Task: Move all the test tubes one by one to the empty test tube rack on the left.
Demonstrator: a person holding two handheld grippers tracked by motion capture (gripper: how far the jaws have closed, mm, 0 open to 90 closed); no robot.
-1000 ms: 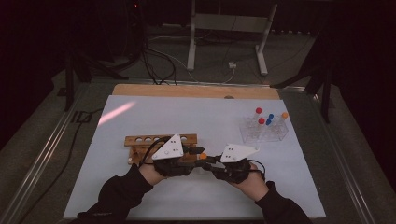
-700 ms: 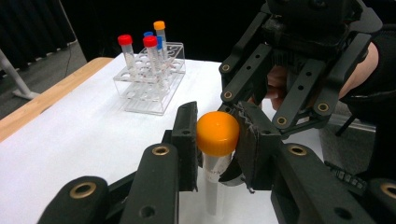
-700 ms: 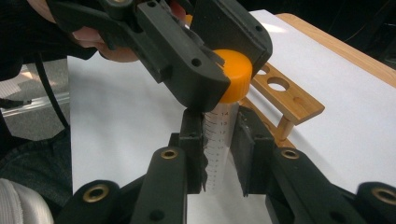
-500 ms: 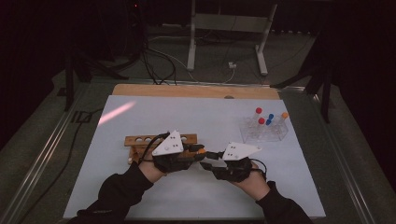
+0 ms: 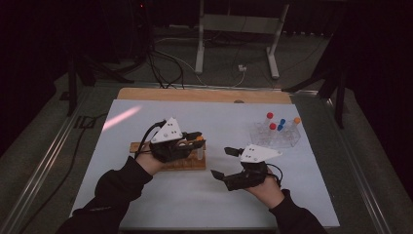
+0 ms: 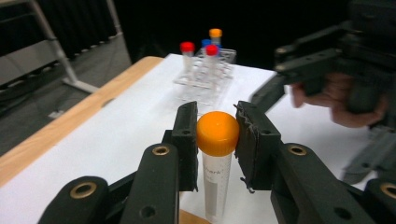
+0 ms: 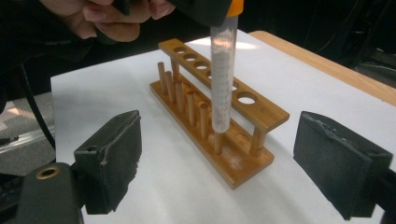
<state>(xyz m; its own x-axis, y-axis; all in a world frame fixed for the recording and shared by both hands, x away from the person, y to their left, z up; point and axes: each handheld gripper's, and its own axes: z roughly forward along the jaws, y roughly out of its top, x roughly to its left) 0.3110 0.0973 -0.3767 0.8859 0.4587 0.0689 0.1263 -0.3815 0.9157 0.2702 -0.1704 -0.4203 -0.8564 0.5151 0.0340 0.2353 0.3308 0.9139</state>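
**Tube passed to the left gripper, above the wooden rack**

The left gripper (image 6: 217, 135) pinches the tube (image 6: 216, 175) by its orange cap (image 6: 217, 133), one pad on each side, so the clear body hangs upright and free below. That suits a drop into a hole: in the right gripper view the tube's tip (image 7: 220, 122) hangs just above the rack (image 7: 219, 112), near its end holes, not yet seated. The right gripper (image 5: 225, 162) has just been opening and its jaws stand spread with nothing between them, low over the table (image 5: 146, 195) and a little apart from the rack, which leaves the tube to the left gripper alone. Farther right stands a clear rack (image 5: 275, 136) holding more capped tubes.
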